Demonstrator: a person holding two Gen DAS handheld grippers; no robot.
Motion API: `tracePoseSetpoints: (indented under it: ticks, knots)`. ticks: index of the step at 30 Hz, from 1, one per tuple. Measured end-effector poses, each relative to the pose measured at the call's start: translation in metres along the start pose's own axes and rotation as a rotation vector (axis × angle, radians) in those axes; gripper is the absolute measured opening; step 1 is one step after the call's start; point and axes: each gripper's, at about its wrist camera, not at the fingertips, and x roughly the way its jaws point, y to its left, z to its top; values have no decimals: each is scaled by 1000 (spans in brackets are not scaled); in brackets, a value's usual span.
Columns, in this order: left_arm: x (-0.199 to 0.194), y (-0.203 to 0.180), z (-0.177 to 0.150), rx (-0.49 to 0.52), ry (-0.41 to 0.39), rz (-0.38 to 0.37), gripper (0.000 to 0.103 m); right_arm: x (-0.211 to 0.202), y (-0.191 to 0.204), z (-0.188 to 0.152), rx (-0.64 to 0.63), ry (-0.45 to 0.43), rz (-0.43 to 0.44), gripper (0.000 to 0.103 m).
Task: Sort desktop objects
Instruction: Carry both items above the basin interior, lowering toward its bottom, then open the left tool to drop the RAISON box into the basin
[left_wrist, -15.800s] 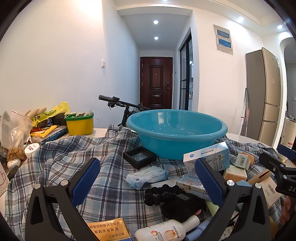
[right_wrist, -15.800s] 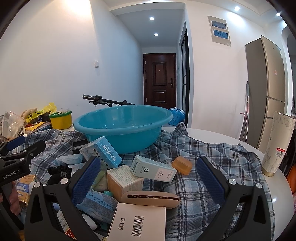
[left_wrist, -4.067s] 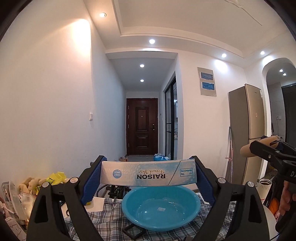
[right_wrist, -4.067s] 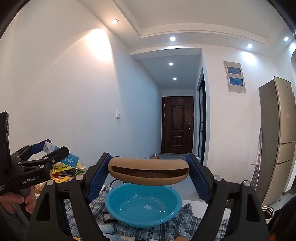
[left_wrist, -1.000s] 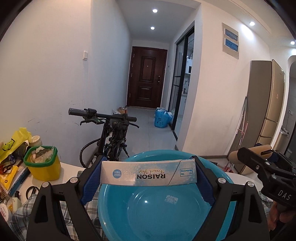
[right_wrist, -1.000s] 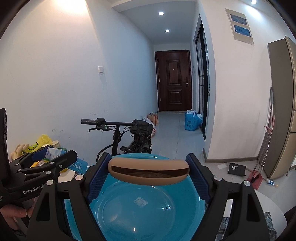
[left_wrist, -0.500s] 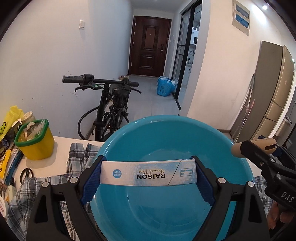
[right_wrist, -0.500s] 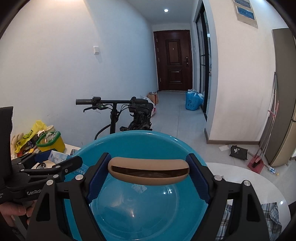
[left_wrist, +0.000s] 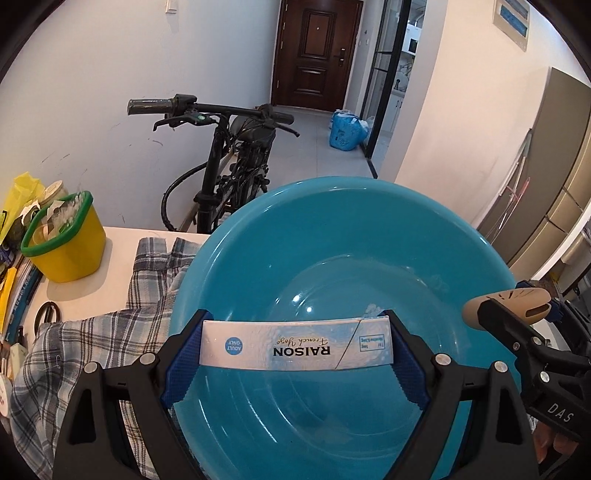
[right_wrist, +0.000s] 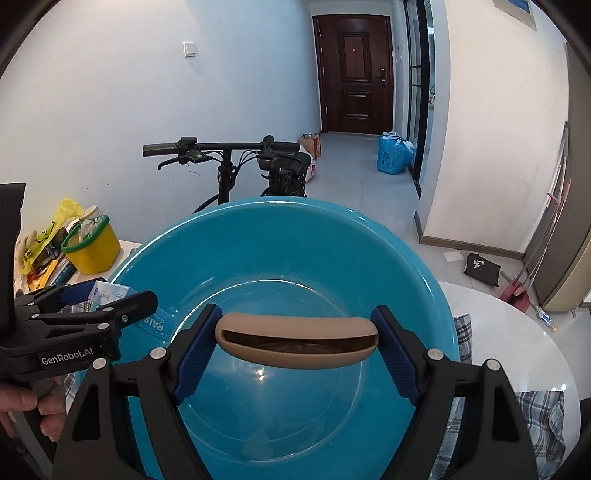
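Left gripper (left_wrist: 295, 350): jaws pinching RAISON box (left_wrist: 295, 350) above basin (left_wrist: 461, 236).
Right gripper (right_wrist: 295, 345): jaws pinching tan case (right_wrist: 295, 347), inside basin rim.
Basin interior: bare, roomy.

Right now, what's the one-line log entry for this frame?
left tool: shut on RAISON box | right tool: shut on tan case | both above blue basin | release: not yet

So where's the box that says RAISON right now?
The RAISON box is pinched in the left claw, over the blue basin, with the tan case to its right.
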Motion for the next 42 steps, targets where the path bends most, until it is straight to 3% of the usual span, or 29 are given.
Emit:
tracePoseSetpoints:
  ticks: [10, 32, 39, 42]
  knots:
    - [11, -7, -3, 35, 58, -13, 91, 14, -3, -5, -8, 67, -16, 81]
    - [10, -3, -1, 5, 46, -42, 92, 14, -3, -4, -23, 78, -10, 81]
    - [0, -7, 0, 30, -9, -9, 92, 13, -4, -4, -22, 73, -7, 81]
    - [-8, -8, 1, 39, -44, -4, 97, 12, -4, -3, -22, 71, -7, 81]
